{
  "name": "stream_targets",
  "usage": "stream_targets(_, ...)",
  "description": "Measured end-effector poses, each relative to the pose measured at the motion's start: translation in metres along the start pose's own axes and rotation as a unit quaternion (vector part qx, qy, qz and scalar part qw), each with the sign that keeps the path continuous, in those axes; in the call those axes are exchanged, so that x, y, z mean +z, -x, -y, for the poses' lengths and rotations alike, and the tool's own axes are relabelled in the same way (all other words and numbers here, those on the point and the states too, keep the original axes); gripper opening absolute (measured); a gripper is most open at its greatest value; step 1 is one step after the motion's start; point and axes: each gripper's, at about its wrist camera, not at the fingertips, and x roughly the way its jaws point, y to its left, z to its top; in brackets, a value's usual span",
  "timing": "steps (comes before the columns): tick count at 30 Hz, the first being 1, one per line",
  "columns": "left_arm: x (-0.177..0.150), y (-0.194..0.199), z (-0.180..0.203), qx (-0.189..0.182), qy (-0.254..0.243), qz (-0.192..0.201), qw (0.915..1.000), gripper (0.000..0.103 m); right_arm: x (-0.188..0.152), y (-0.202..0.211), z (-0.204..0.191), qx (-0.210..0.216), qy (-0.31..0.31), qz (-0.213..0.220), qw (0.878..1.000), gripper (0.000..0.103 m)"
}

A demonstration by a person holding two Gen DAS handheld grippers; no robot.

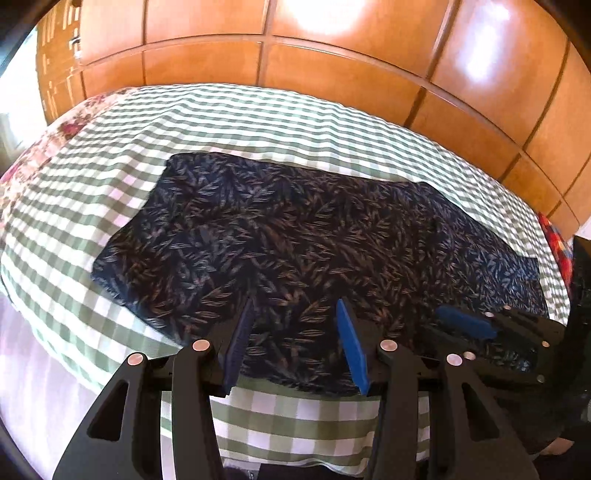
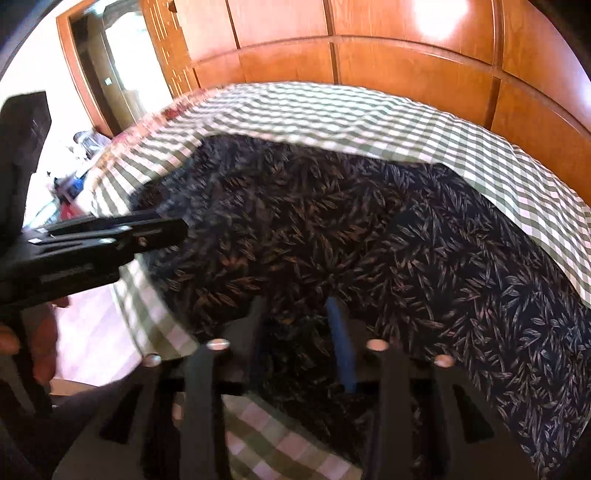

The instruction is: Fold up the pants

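Bright daylight, glare on wardrobe (image 1: 321, 14); fisheye-bent edges; right view motion-blurred.

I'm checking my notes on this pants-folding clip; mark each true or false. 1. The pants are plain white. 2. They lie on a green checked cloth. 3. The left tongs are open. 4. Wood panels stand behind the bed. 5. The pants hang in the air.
1. False: the pants are dark with a leaf print.
2. True: green checked cloth.
3. True: left tongs stand open.
4. True: wood panels.
5. False: they lie on the cloth.
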Motion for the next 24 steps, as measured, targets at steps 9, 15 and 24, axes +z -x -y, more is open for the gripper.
stream_targets(9,-0.006,0.021,-0.104,-0.08,0.19,0.02,0.9783,0.071,0.0,0.05,0.045,-0.051,-0.05,0.059,0.996,0.075)
stream_targets(15,-0.023,0.014,-0.174,-0.123,0.348,0.02,0.9293,0.074,-0.023,0.056,0.094,-0.091,-0.12,0.045,0.987,0.075)
stream_targets(24,-0.031,0.002,-0.181,-0.137,0.389,0.01,0.9108,0.074,-0.051,0.046,0.116,-0.102,-0.149,0.022,0.983,0.077)
